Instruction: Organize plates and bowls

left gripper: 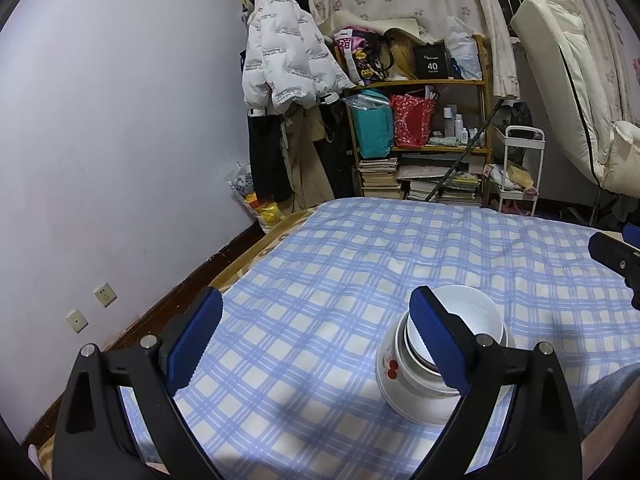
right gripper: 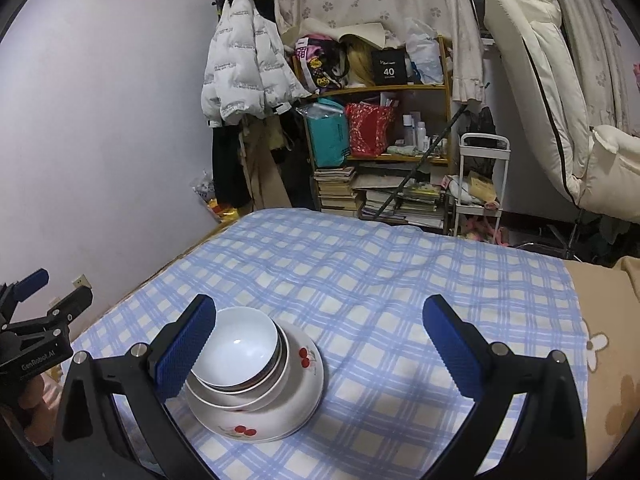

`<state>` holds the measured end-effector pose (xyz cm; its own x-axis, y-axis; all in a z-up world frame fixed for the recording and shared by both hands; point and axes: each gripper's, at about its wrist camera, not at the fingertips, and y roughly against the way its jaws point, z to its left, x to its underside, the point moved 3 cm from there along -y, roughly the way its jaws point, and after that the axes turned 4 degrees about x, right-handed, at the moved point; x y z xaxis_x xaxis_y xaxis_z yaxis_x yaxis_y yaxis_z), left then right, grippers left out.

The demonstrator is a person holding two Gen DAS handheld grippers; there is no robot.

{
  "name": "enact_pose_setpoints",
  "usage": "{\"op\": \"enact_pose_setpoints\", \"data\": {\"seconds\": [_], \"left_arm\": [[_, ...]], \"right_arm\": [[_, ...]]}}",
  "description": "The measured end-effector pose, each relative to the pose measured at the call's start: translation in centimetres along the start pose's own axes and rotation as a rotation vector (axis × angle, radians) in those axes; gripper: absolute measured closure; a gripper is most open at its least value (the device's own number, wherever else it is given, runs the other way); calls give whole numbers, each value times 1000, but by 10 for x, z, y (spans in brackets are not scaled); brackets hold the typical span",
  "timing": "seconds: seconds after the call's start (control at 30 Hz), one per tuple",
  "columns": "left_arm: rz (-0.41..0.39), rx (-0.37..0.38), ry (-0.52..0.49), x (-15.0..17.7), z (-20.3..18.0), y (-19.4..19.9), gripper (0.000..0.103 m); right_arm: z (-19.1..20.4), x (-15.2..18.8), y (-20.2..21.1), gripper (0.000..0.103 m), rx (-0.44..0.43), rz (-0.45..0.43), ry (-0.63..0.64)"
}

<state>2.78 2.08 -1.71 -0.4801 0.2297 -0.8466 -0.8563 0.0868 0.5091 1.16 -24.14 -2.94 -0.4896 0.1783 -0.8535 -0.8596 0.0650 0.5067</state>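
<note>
Right gripper [right gripper: 320, 344] open beside nested white bowls [right gripper: 240, 348] on cherry plate [right gripper: 304, 392]

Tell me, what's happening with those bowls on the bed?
A person is tidying dishes with two hand-held grippers. The dishes sit in one stack on the blue checked sheet: a white bowl on top, a cherry-painted plate at the bottom. The left gripper and the right gripper are both open and hold nothing, one on each side of the stack.
</note>
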Motion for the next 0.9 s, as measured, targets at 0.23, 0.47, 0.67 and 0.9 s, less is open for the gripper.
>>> {"op": "enact_pose_setpoints", "data": {"seconds": [0.23,0.47,0.67,0.9], "left_arm": [[-5,4,-14,0,-3,-4,10],[-1,4,-14,1,-5,-1,10],[5,5,-11,1,-5,-1,10],[2,-4,-10,2,-4,1,10]], "right_arm": [[2,3,-4,0,16,-1,21],[3,2,-2,0,20,-17,40],[5,2,0,0,22,-16,47],[5,2,-1,0,24,-15,49]]}}
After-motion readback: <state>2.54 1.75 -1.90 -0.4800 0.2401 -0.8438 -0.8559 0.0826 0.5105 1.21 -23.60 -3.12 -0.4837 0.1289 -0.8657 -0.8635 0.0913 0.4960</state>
